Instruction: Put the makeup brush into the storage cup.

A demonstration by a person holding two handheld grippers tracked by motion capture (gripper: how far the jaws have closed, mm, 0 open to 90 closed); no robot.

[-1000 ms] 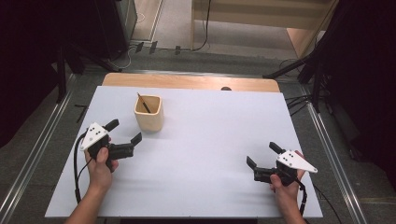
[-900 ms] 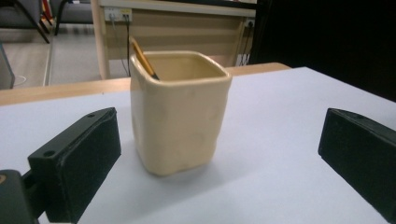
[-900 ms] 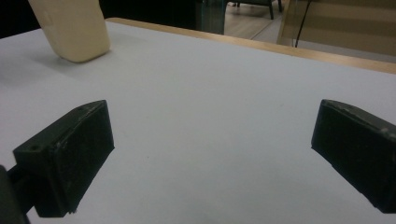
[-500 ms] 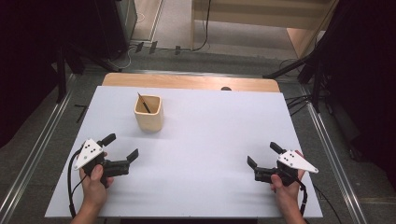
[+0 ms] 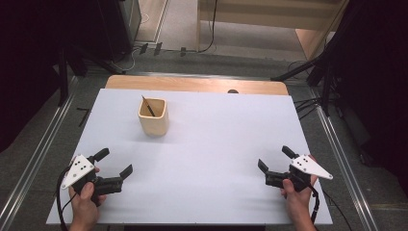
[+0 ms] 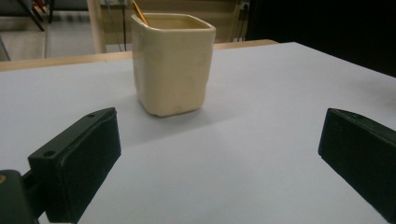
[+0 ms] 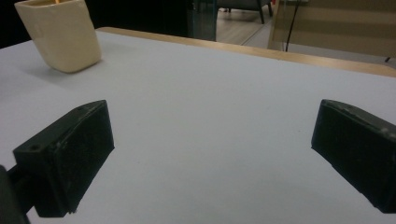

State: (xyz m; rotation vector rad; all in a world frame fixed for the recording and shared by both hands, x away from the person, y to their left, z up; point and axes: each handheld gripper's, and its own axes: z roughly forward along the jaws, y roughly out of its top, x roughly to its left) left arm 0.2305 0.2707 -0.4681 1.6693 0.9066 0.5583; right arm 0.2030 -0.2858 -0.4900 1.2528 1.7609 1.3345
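A cream square cup stands upright on the white table, left of centre toward the back, with a thin brown stick leaning inside it. My left gripper rests near the front left corner, open and empty, well short of the cup. In the left gripper view the cup stands ahead between the wide-apart jaws. My right gripper sits open and empty near the front right. The right gripper view has the cup far off at the upper left.
A wooden strip runs along the table's far edge, with a small dark knob on it. Metal rails flank the table on both sides. Cables and stand legs lie on the floor behind.
My left gripper has drawn back from beside the cup toward the front left corner of the table. The right gripper has stayed almost still.
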